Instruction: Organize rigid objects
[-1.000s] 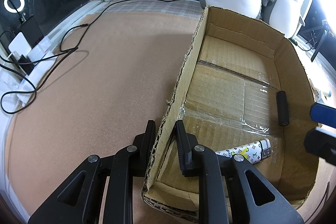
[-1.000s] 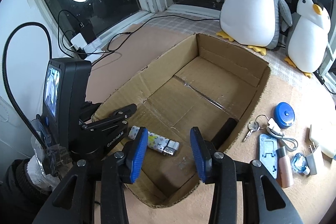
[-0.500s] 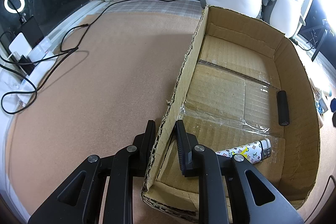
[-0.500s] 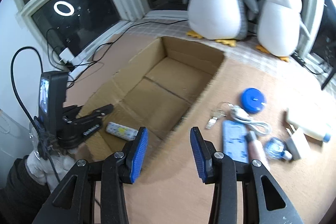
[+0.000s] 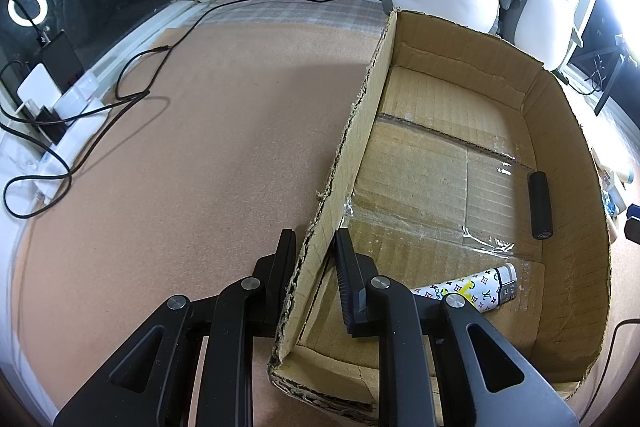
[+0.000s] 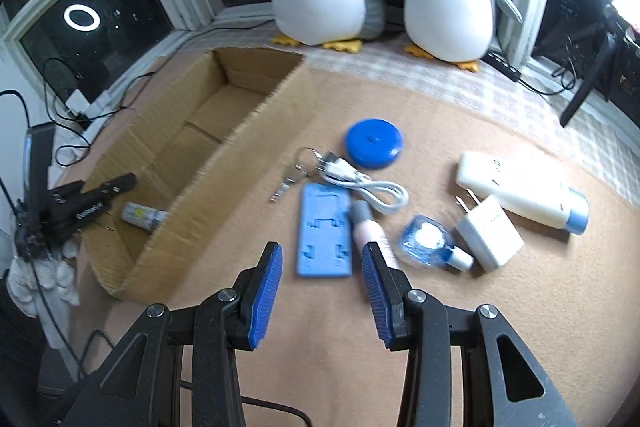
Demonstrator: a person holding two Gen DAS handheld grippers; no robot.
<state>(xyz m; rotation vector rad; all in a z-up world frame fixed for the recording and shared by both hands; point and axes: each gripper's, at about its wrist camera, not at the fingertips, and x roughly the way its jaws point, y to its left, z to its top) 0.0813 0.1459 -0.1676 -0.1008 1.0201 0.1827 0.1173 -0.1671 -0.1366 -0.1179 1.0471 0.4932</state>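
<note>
On a cork-brown mat by dark windows, the left gripper [image 5: 314,251] pinches the cardboard box [image 5: 568,163] wall, likely steadying it. The right gripper [image 6: 320,281] hangs part-open and empty over the blue phone stand [image 6: 322,231], probably the next item to be boxed

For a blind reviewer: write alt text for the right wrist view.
The open right claw hovers over a blue phone stand on the table, beside a pink tube, keys and charger; the cardboard box sits left.

Rough corrugated cardboard box [image 5: 560,155]
</note>
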